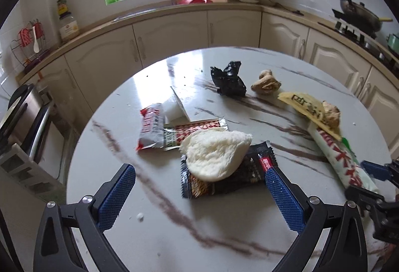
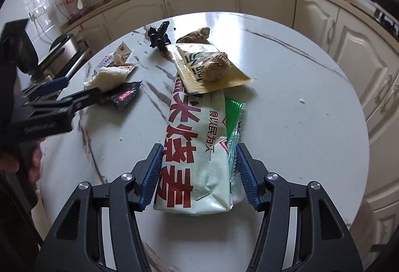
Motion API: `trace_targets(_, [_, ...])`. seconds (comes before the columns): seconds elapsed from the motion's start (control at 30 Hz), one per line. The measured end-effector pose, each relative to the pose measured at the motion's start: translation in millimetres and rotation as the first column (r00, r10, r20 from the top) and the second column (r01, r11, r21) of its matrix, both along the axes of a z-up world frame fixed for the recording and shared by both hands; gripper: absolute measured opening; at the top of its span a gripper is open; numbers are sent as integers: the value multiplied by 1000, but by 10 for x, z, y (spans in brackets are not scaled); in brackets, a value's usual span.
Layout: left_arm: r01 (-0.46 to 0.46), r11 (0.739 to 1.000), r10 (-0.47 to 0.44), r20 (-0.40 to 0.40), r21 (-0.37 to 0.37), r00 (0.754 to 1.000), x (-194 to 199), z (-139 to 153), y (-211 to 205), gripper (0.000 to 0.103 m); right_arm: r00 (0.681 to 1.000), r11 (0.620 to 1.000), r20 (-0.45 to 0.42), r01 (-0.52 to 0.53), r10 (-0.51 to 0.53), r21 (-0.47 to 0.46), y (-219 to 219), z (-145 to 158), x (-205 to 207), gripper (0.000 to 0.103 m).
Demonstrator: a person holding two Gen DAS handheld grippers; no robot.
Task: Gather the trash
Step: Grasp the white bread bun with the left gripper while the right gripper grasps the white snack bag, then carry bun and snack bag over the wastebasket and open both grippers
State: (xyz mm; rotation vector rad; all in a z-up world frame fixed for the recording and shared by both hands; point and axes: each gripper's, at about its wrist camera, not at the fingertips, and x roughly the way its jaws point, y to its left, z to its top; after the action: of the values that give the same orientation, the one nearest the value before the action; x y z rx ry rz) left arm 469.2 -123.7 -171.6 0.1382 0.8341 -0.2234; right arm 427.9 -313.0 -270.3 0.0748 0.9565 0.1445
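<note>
2 blue pads of the right gripper clamp the crinkled pale-green wrapper.

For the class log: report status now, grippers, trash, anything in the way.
Right gripper shut on pale green noodle packet. Left gripper open, short of steamed bun. Yellow packet and ginger piece lie on the noodle packet's far end.

Right tongs clamped on pale green wrapper; yellow packet overlapping far end.
</note>
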Motion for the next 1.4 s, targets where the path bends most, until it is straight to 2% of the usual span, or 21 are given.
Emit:
trace_targets(0.1, [-16,1000,17,-29,6,999,169,-76,-30,97,1000,999,-1,-8,8,36,-80,5,8,56])
trace_targets(0.2, [6,1000,-8,-56,-27,998,278,-127,-72,82,1000,998,2,-11,11,54,-115,-6,5,56])
trace_targets(0.27, [22,999,-25,-78,-43,997,359,-176,-99,63,1000,998,3,-15,15,57,-99,-13,-7,56])
trace_targets(0.3, [20,998,-24,-80,-54,997,381,-183,-96,61,1000,998,2,-16,16,60,-101,-14,-4,56])
trace_targets(0.33, [12,999,-15,-70,-47,997,390,-181,-103,54,1000,998,3,-18,18,64,-92,-17,-9,56])
trace_targets(0.37, [18,999,-20,-57,-34,998,379,-178,-114,52,1000,998,4,-20,19,62,-81,-18,-10,56])
trace_targets(0.53, [30,997,-31,-14,-68,999,188,-84,-49,50,1000,991,12,-23,22,128,-76,-16,-30,56])
trace_targets(0.7, [29,993,-23,51,-117,998,-207,169,161,50,1000,948,18,-18,13,318,-152,-14,-55,56])
trace_targets(0.77, [39,992,-30,77,-116,997,-408,253,245,50,1000,934,20,-23,17,357,-130,1,-84,55])
trace_targets(0.9, [63,988,-51,92,-141,994,-758,328,375,50,998,928,53,-52,35,368,63,132,-194,56])
trace_targets(1.13, [55,979,-35,104,-196,994,-1301,417,788,50,991,943,100,-112,84,313,492,425,-419,56])
trace_targets(1.27, [1,974,28,121,-228,992,-1659,456,1268,50,981,941,124,-179,149,289,900,578,-521,56])
trace_targets(1.4, [-83,966,114,116,-245,987,-2058,379,1890,50,957,914,135,-285,256,290,1515,642,-572,56])
